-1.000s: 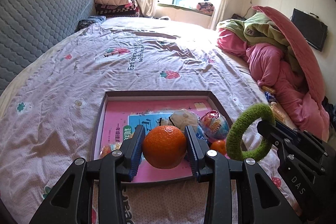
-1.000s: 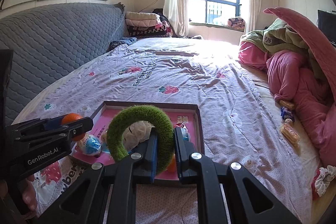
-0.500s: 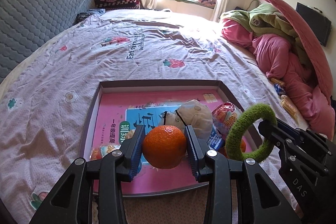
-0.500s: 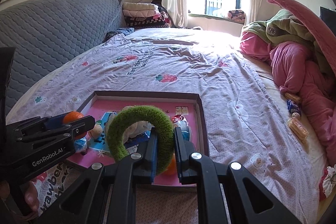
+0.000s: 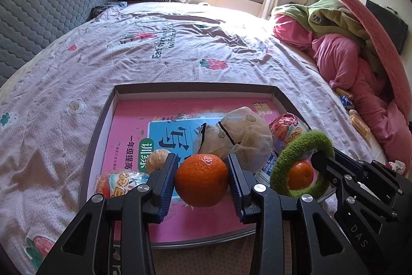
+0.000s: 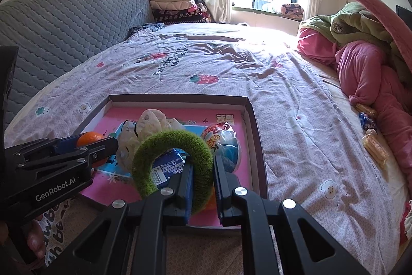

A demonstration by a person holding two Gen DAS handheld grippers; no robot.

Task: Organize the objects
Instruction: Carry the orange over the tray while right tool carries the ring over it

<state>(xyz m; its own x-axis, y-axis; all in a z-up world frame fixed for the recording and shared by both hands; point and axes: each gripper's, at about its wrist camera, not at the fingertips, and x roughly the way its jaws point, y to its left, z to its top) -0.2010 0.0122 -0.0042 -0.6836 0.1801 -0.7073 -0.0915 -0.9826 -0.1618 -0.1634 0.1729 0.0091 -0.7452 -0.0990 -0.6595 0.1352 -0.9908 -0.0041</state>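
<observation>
"GenRobot.AI" is showing on left hand-held gripper (image 6: 96,146) body; "DAS" on right hand-held gripper (image 5: 320,159) body; Chinese "一年级提高" on pink book (image 5: 128,130); bedsheet (image 5: 164,43) lettering unreadable.

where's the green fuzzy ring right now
The green fuzzy ring is clamped upright in the right gripper, above the near right part of the box lid, beside the orange in the left gripper.

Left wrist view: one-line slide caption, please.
Left gripper holds an orange above the tray; right gripper grips a green ring.
</observation>
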